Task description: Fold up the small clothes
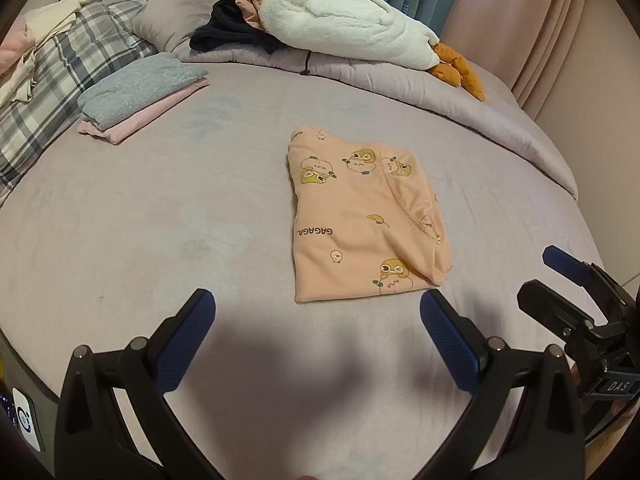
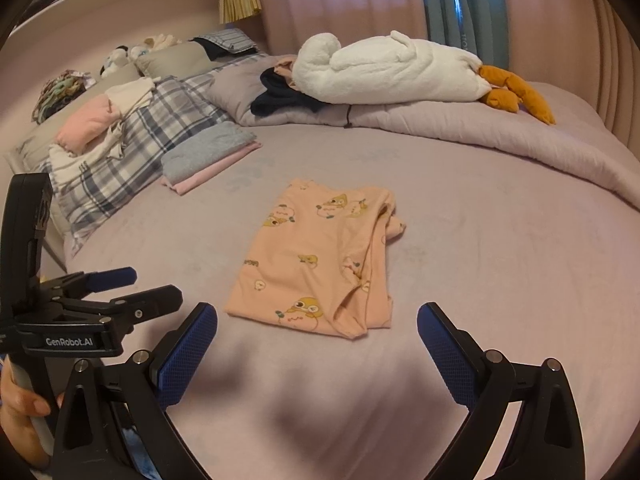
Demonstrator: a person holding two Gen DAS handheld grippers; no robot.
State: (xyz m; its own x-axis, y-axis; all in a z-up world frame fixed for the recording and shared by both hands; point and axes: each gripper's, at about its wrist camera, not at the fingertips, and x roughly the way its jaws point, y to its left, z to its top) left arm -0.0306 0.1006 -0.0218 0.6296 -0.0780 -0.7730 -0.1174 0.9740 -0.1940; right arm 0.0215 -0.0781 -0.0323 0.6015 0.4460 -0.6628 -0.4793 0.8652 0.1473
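A small peach garment (image 1: 360,216) printed with cartoon animals lies folded into a rough rectangle on the mauve bed sheet (image 1: 160,220); it also shows in the right wrist view (image 2: 320,264). My left gripper (image 1: 318,316) is open and empty, hovering just in front of the garment's near edge. My right gripper (image 2: 317,326) is open and empty, also just short of the garment. The right gripper shows at the right edge of the left wrist view (image 1: 560,276), and the left gripper shows at the left of the right wrist view (image 2: 132,284).
A folded grey and pink stack (image 1: 140,96) sits at the back left beside a plaid pillow (image 1: 68,76). A white plush goose (image 1: 352,24), dark clothes (image 1: 232,32) and a rolled duvet (image 1: 460,92) lie along the back. Curtains (image 2: 460,4) hang behind.
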